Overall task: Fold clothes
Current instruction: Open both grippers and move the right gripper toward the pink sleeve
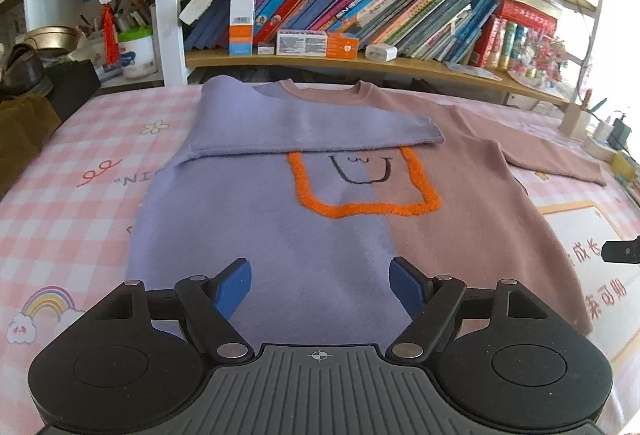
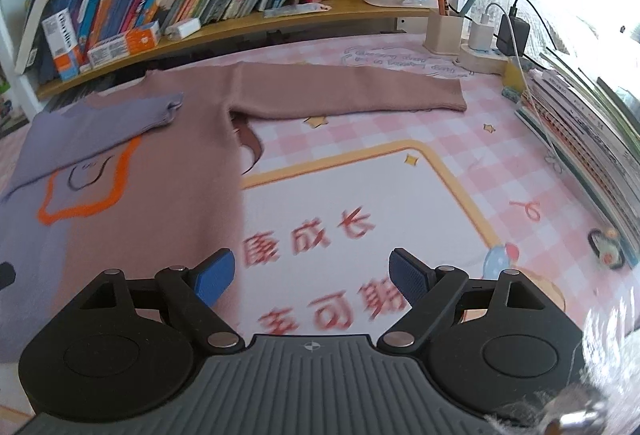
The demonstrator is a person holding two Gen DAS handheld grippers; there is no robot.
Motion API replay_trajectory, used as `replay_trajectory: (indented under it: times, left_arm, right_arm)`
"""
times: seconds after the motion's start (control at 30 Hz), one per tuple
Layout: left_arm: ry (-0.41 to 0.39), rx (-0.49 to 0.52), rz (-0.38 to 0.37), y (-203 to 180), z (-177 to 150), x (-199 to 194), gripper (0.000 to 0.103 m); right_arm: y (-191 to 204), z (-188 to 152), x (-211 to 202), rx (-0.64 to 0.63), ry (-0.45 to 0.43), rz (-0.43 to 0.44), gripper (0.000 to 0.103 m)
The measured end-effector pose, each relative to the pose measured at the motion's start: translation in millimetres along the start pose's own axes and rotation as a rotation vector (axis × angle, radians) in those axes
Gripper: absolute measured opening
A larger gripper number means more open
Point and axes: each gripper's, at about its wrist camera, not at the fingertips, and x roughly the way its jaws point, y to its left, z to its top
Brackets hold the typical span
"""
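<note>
A two-tone sweater (image 1: pixel 256 227) lies flat on the pink checked table cover (image 1: pixel 60 195), lilac on one half and dusty pink-brown on the other, with an orange fuzzy outline (image 1: pixel 360 209) on its chest. Its lilac sleeve (image 1: pixel 304 125) is folded across the chest. The brown sleeve (image 2: pixel 348 91) still stretches out sideways. My left gripper (image 1: pixel 320 289) hovers open over the lilac lower body, nothing between its blue pads. My right gripper (image 2: pixel 312 277) is open above the printed mat beside the sweater's brown edge (image 2: pixel 200 195), holding nothing.
A bookshelf (image 1: pixel 360 19) packed with books runs along the far side. A pen holder (image 2: pixel 444 33), chargers and cables (image 2: pixel 512 31) sit at the far right, with a stack of books (image 2: pixel 584 139) along the right edge. Dark clutter (image 1: pixel 28 83) stands far left.
</note>
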Motion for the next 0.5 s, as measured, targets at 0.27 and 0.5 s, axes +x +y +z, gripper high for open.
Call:
replay_trajectory:
  times: [0.27, 0.5]
  left_arm:
    - [0.016, -0.008, 0.059, -65, 4, 12, 0.079]
    - [0.025, -0.042, 0.113, -111, 3, 18, 0.079]
  right_arm:
    - [-61, 38, 32, 0.000, 0.012, 0.055, 0.084]
    - [-114, 62, 63, -0.013, 0.022, 0.084, 0.084]
